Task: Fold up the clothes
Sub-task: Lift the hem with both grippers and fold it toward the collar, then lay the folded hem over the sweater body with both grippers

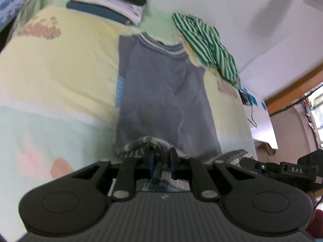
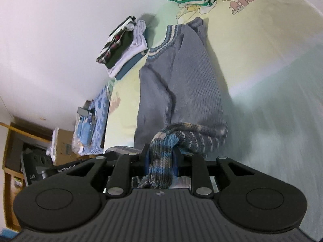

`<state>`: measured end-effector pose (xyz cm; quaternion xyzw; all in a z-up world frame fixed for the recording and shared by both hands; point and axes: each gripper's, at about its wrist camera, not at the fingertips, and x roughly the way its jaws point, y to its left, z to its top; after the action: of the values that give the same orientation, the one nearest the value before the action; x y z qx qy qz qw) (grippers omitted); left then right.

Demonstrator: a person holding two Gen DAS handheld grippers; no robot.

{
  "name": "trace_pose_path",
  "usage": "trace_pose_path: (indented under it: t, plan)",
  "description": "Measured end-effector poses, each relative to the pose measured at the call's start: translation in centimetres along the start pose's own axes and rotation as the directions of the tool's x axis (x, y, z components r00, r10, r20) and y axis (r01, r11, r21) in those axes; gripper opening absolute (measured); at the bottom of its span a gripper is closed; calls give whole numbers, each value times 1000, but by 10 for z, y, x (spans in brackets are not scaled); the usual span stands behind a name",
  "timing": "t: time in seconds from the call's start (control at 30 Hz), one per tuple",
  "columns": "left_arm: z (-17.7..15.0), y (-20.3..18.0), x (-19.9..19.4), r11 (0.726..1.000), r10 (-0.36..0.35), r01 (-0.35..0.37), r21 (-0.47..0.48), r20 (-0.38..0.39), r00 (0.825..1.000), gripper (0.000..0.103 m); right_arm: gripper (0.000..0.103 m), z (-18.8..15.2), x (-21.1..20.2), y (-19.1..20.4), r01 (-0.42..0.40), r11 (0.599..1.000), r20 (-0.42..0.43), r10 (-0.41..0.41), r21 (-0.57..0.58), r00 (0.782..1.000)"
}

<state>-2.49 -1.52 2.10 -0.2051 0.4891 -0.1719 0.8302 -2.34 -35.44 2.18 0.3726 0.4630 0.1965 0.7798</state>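
Pinching striped hem of grey sweater (image 1: 161, 92): left tool (image 1: 159, 157), right tool (image 2: 161, 153); folded stack (image 2: 123, 46) beyond.

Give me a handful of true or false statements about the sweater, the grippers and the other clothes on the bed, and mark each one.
1. Both grippers are clamped on the striped hem of the grey sweater. True: the left gripper and the right gripper each pinch it.
2. The sweater's neckline points away from the grippers. True.
3. The green striped garment is neatly folded. False: it lies crumpled on the bedsheet.
4. The folded stack sits on top of the sweater. False: it sits apart, beyond the neckline, near the wall.
5. The right gripper's fingers are wide open. False: they are closed on knit fabric.
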Motion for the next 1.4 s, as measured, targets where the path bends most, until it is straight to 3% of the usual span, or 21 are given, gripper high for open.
trace_pose_path:
  t: [0.37,0.57,0.9,1.07,1.17,1.27,1.33,1.4]
  plan:
    - [32,17,26,995,30,-26,-98,40,999,9,23,32,21,-14,16,998,32,-18,55,999]
    - [47,28,48,991,52,-50,-124,20,998,10,24,48,33,-20,30,997,45,-34,76,998]
    - [63,46,61,983,18,-22,-181,-20,1000,12,26,62,53,-22,73,994,54,-78,86,995]
    - [76,58,54,972,-15,17,-236,10,1000,18,31,67,48,-27,64,986,99,-80,153,992]
    - [84,60,47,975,8,3,-221,49,999,36,36,69,43,-33,22,978,137,-52,209,989]
    - [89,59,42,982,41,-31,-184,50,998,36,40,70,37,-34,14,980,170,-49,200,984]
    - [84,51,32,993,88,-82,-81,80,993,36,40,70,26,-33,-16,983,230,-26,181,973]
    - [70,44,19,989,138,-143,43,111,984,43,41,66,16,-26,34,997,246,-50,72,968]
